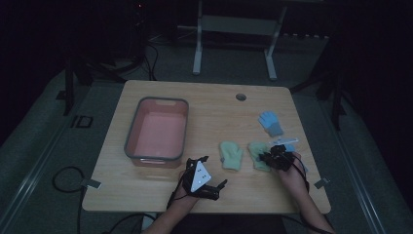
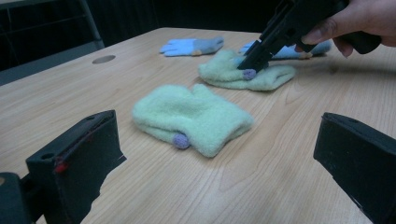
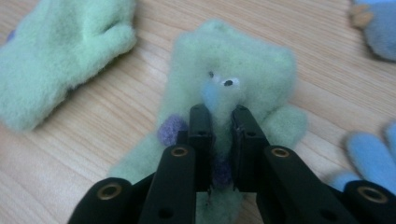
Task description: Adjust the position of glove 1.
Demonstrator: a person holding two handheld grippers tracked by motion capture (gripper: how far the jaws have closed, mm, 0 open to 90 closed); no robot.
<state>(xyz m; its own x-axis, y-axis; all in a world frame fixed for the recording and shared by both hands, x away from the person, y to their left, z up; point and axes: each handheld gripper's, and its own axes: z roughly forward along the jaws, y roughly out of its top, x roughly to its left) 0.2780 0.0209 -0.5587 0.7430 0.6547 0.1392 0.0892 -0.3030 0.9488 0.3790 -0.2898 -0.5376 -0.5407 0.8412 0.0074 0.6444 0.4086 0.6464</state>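
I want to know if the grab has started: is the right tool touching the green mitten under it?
Touching. In the right gripper view, the right tool has its jaws pinched on a fold of the green mitten.

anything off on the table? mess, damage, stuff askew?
Nothing stands out. Two green mittens and two blue gloves lie flat, loosely scattered; the pink bin sits square. The right gripper pinches a fold of the far mitten; the left gripper is open.
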